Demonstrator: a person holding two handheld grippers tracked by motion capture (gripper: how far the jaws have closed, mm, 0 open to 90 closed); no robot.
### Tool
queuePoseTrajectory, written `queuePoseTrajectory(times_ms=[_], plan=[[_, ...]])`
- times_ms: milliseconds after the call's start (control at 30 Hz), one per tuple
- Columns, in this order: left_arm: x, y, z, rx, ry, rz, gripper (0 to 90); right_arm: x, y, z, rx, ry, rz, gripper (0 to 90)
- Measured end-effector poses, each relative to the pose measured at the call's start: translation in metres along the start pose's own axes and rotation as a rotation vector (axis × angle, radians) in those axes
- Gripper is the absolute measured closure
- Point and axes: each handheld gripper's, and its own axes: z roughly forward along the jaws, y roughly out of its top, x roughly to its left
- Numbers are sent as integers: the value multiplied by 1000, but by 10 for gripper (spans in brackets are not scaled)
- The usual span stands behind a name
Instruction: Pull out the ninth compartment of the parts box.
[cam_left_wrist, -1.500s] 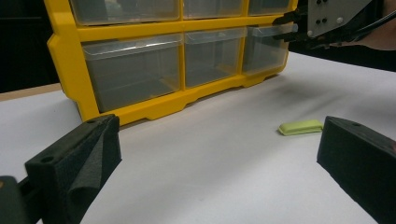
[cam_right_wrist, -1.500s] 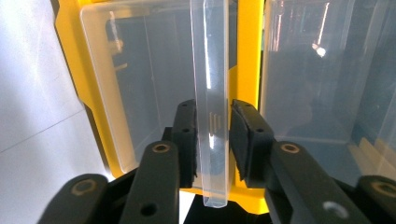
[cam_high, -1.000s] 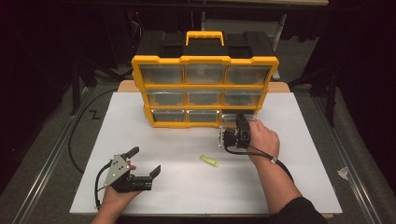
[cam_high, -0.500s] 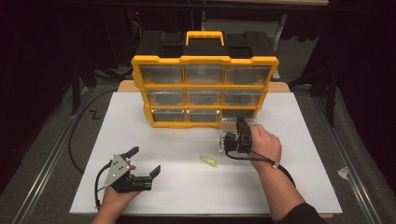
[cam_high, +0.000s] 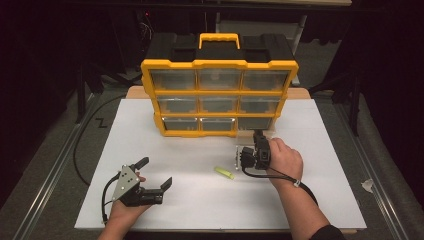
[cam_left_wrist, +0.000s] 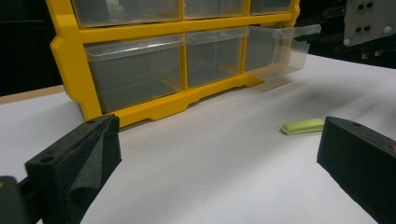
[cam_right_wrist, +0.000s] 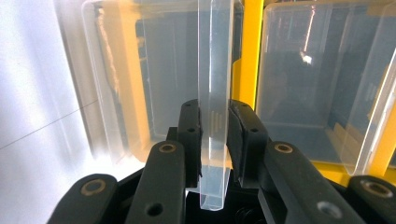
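The right gripper (cam_right_wrist: 215, 135) has its jaws clenched on the clear drawer's (cam_left_wrist: 275, 49) front lip — the drawer juts partway out of the yellow organizer's (cam_high: 220, 95) bottom-right slot, its sliding axis running straight toward the jaws. The left gripper (cam_high: 150, 176) rests released on the table (cam_high: 320, 200), farther off — the green piece (cam_high: 224, 173) lies between them

Black grippers, left gripper (cam_high: 152, 174) with a grey three-cornered plate and soft black jaw pads, right gripper (cam_right_wrist: 215, 126) with round brassy-looking rivets, thin black cables trailing.
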Motion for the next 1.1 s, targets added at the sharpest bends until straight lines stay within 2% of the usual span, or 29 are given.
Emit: queuePoseTrajectory(times_ms=[800, 900, 1000, 1067, 1100], plan=[[-1, 0, 0, 5, -13, 0, 2, 6, -4, -18, -14, -9, -6, 781], [-1, 0, 1, 5, -13, -1, 3, 7, -4, -21, -5, 4, -5, 781], [-1, 0, 1, 5, -15, 1, 2, 8, -5, -23, -19, -10, 0, 781], [-1, 0, 1, 5, -16, 2, 2, 8, -5, -26, -7, 5, -3, 781], [-1, 0, 1, 5, -16, 2, 2, 9, -5, -27, -16, -6, -3, 781]])
